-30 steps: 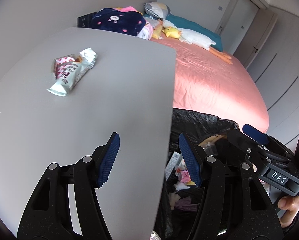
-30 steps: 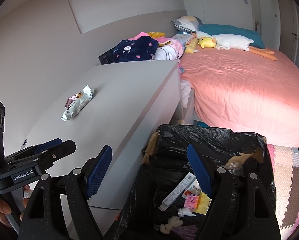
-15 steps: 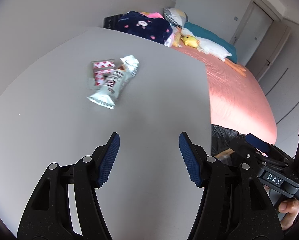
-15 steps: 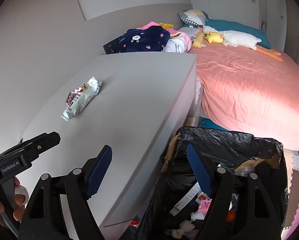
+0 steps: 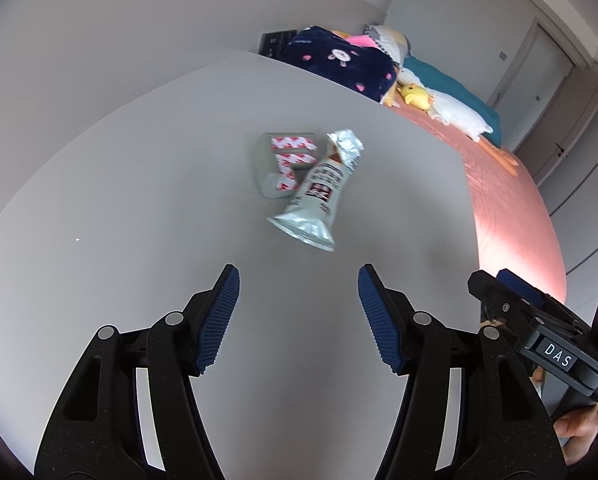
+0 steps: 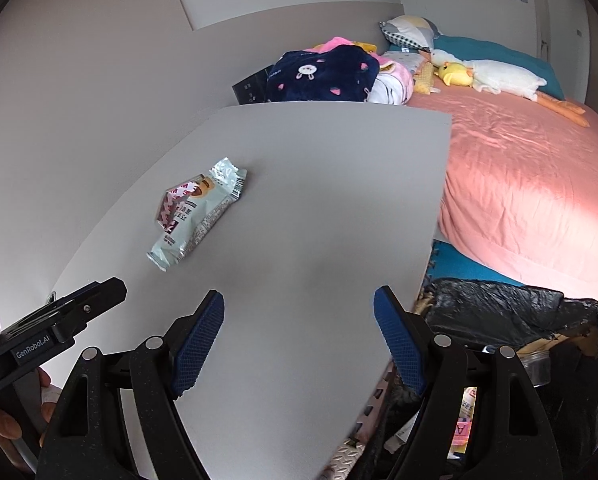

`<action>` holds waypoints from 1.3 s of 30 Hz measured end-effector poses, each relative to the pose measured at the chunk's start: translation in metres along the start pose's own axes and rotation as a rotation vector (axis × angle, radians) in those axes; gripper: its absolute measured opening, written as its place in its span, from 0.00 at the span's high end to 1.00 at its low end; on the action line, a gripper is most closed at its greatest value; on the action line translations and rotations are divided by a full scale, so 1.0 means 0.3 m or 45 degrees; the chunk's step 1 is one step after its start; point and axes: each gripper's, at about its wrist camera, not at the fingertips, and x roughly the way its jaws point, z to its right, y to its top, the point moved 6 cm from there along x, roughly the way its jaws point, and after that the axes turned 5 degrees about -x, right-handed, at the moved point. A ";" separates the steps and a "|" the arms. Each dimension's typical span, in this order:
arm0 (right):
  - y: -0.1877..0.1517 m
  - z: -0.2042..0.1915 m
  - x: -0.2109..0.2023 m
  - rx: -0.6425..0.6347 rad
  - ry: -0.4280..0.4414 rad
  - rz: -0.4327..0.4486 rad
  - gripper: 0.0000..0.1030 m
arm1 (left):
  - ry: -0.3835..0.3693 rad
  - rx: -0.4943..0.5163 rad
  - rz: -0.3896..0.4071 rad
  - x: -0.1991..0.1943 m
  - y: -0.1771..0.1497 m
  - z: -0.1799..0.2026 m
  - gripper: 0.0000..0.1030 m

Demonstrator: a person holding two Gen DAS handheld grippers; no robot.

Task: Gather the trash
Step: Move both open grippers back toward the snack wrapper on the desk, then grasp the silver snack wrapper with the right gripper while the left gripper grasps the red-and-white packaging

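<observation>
Left gripper [image 5: 299, 280] and right gripper [image 6: 299, 300]: jaws spread, nothing between them, above the near table [image 5: 139, 200]. Beyond the left gripper, mid-table, the silver wrapper [image 5: 319, 196] overlaps the red-patterned wrapper [image 5: 287, 156]. Trash bin [image 6: 499, 312] stands right.

Left gripper [image 5: 299, 280]: jaws apart, nothing between them, hanging over the table [image 5: 139, 200].
Wrapper [image 5: 319, 196]: silver, crumpled, lying flat just ahead of the fingertips.
Tape scrap [image 5: 285, 160]: red-and-white print, touching the wrapper's left side.
Right gripper [image 5: 539, 320]: poking in at the right edge, a fingertip showing under it.
Bed [image 5: 511, 208]: pink sheet beyond the table, duck toy [image 5: 455, 114] and navy blanket [image 5: 339, 60] at its head.
</observation>
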 end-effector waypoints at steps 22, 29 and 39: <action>0.157 -0.232 0.241 0.007 0.186 -0.098 0.35 | 0.076 -0.153 0.033 0.045 0.165 -0.235 0.41; 0.177 -0.275 0.312 0.017 0.172 -0.120 0.35 | 0.087 -0.142 0.021 0.076 0.199 -0.250 0.41; 0.180 -0.255 0.399 -0.024 0.069 -0.159 0.61 | 0.084 -0.112 -0.010 0.135 0.237 -0.233 0.41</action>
